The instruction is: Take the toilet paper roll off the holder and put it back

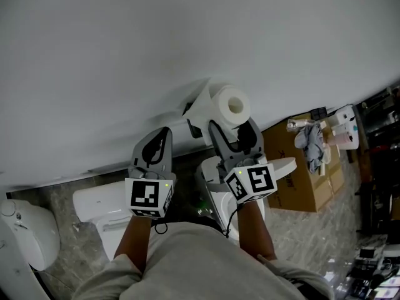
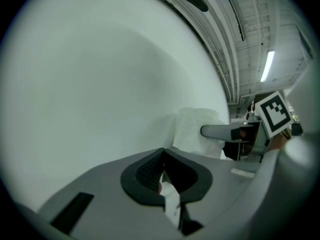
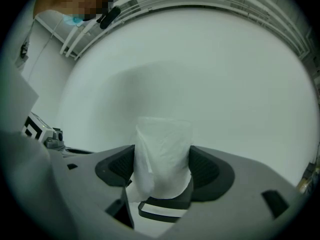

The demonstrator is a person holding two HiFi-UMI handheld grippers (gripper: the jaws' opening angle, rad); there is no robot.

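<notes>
Right hand-held gripper (image 1: 232, 130) clamped on the toilet paper roll (image 1: 228, 105) against the white wall (image 1: 125, 55).
In the right gripper view its two jaws press on either side of the roll, squeezing the soft paper, and a dark holder bracket (image 3: 162, 208) shows just under the roll; whether the roll sits on it I cannot tell. In the head view the roll lies at 12 o'clock from that gripper's marker cube (image 1: 252, 182), with its hollow core facing the camera. The left hand-held gripper (image 1: 161, 136) hangs at 9 o'clock from the right one, apart from the roll, jaws closed together with nothing clearly gripped. A white toilet (image 1: 100, 211) stands at 7 o'clock and a cardboard box (image 1: 300, 180) at 3 o'clock on the floor.
</notes>
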